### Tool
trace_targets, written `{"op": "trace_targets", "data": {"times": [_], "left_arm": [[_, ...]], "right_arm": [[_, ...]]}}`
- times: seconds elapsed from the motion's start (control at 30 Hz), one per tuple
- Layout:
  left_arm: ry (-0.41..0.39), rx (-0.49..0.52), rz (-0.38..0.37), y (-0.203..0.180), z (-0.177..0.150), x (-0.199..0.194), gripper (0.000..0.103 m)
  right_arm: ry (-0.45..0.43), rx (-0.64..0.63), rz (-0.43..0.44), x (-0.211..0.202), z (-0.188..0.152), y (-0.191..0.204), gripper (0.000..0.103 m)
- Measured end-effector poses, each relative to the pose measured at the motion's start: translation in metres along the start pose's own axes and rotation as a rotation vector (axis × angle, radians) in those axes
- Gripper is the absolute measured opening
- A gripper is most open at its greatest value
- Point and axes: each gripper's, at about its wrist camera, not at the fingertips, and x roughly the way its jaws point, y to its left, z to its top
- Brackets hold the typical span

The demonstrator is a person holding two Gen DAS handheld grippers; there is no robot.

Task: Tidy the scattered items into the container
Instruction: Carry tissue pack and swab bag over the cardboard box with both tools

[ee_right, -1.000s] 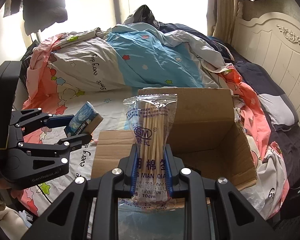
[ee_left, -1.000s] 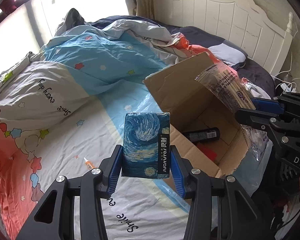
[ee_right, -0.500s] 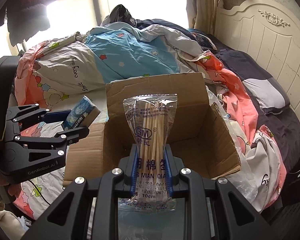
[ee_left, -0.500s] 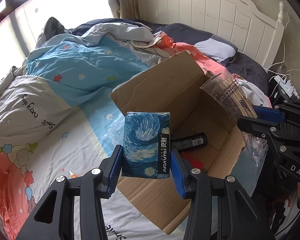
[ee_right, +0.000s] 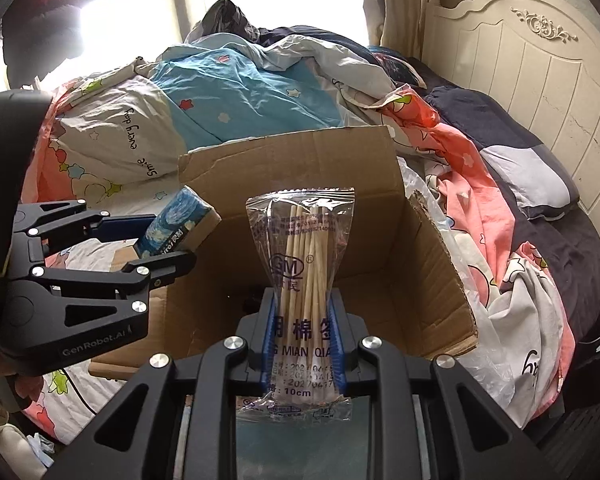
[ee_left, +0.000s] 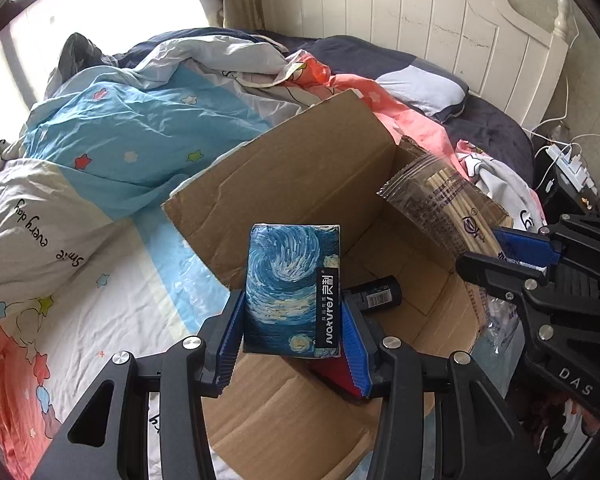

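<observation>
Our left gripper [ee_left: 292, 320] pinches a blue swirl-print tissue pack [ee_left: 294, 288]; the right gripper [ee_right: 302, 332] clamps a clear cotton-swab bag [ee_right: 302, 276], both over the open brown cardboard box [ee_right: 292, 168] w/ a black bottle [ee_left: 376, 296] inside, rumpled star-print duvet [ee_left: 132, 136] beyond.

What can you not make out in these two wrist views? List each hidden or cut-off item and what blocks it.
- Black bottle in the cardboard box, left wrist view: its near end is hidden behind the blue starry pack.
- Red item, same view: mostly covered by the left gripper.
- Box floor, right wrist view: blocked by the swab packet and right gripper.
</observation>
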Motion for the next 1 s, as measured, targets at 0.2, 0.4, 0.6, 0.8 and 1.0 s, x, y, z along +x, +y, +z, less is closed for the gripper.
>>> {"op": "trace_targets", "data": {"times": [0.2, 0.4, 0.6, 0.8, 1.0], "left_arm": [[0.006, 0.011, -0.015, -0.008, 0.009, 0.015, 0.047], [0.014, 0.025, -0.012, -0.014, 0.013, 0.028, 0.047], [0.029, 0.047, -0.005, -0.016, 0.011, 0.04, 0.047], [0.04, 0.031, -0.01, -0.015, 0.011, 0.051, 0.047], [0.046, 0.027, -0.013, -0.016, 0.011, 0.058, 0.047]], "right_arm": [[0.014, 0.005, -0.021, 0.006, -0.001, -0.008, 0.022], [0.038, 0.027, -0.028, 0.018, -0.007, -0.015, 0.022], [0.039, 0.043, -0.02, 0.029, -0.004, -0.017, 0.022], [0.044, 0.036, -0.016, 0.037, -0.002, -0.016, 0.022], [0.046, 0.042, -0.018, 0.041, -0.004, -0.021, 0.022]]}}
